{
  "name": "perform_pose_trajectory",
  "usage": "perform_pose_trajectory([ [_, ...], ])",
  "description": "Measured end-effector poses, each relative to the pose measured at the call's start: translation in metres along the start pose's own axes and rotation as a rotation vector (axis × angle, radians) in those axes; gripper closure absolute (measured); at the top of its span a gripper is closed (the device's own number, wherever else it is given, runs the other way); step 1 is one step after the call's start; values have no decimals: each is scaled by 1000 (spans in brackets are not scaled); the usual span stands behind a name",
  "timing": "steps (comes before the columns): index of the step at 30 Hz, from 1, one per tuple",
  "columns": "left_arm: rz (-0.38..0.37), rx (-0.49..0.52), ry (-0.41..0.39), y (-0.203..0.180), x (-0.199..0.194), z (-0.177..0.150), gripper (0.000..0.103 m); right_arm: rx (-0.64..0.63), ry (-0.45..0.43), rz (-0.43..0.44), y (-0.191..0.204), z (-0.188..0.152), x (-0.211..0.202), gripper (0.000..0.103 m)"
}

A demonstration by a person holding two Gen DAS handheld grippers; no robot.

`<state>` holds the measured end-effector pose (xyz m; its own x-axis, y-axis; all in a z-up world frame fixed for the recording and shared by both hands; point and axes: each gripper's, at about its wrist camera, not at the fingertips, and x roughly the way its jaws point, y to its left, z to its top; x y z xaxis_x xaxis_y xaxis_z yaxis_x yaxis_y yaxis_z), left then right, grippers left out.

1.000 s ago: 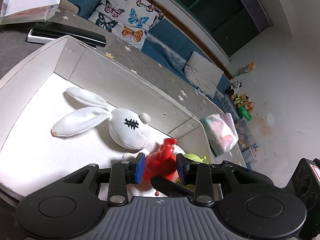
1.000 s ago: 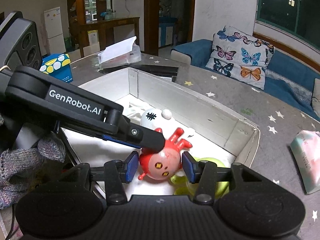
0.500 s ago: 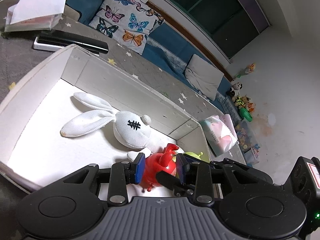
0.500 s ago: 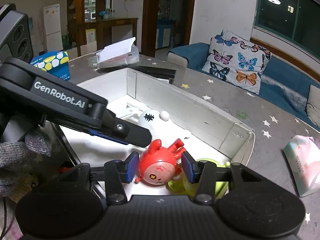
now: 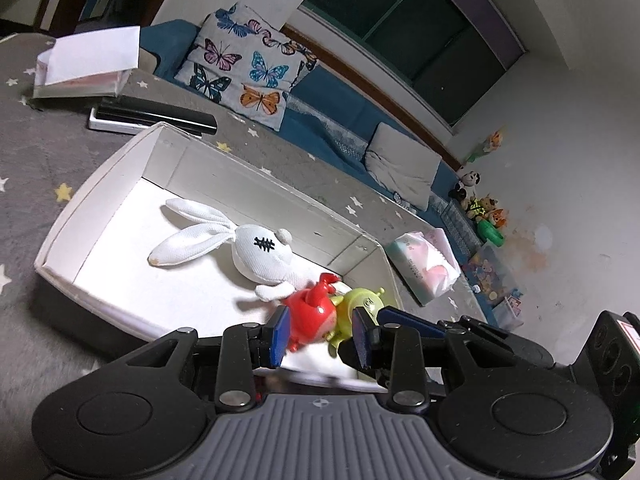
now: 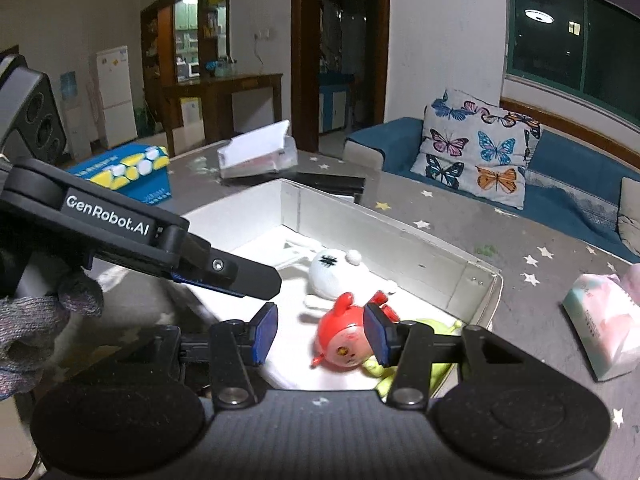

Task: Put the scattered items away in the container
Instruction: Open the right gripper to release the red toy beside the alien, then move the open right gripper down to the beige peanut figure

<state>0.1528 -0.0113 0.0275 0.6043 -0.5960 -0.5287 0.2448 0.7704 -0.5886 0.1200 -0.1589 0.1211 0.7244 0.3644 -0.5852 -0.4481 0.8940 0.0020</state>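
Note:
A white cardboard box (image 5: 96,184) (image 6: 400,248) sits on the grey star-patterned table. Inside it lie a white rabbit plush (image 5: 260,252) (image 6: 332,272), a red round toy (image 5: 312,312) (image 6: 344,340) and a green toy (image 5: 364,300) (image 6: 440,325) in the near right corner. My left gripper (image 5: 320,336) hangs open above the box's near edge, nothing between its blue pads. Its black finger (image 6: 240,276) crosses the right wrist view, clear of the toys. My right gripper (image 6: 320,334) is open too, and the red toy lies below and behind its right finger (image 6: 378,334).
A tissue pack (image 5: 424,268) (image 6: 604,320) lies on the table right of the box. Behind the box are a flat black case (image 5: 160,114) and a clear holder with paper (image 5: 80,68). A blue carton (image 6: 124,172) stands far left. A gloved hand (image 6: 36,332) holds the left gripper.
Both grippers have drawn back and up from the box corner. The left finger has lifted off the red toy, which stays in the box and no longer sits between the right fingers.

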Motion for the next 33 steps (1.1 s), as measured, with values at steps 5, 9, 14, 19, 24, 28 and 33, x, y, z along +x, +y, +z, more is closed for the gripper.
perform_pose_trajectory([
  [5,11,26,-18,-5,-20,-15,67,7,-19,23,12,-11,-18,55],
  [9,32,40,-24,-6,-34,-27,67,2,-24,50,25,-21,-29,55],
  [14,64,42,-47,-2,-54,-41,67,-6,-18,84,43,-32,-35,55],
  [19,99,23,-58,8,-71,-54,67,-13,-13,120,60,-43,-39,54],
  [24,134,-20,-82,22,-88,-68,67,-26,-4,155,74,-50,-39,54],
  [28,160,-55,-96,34,-99,-76,67,-34,7,191,86,-52,-35,54],
  [33,181,-98,-83,49,-104,-85,67,-51,40,228,101,-57,-24,54],
])
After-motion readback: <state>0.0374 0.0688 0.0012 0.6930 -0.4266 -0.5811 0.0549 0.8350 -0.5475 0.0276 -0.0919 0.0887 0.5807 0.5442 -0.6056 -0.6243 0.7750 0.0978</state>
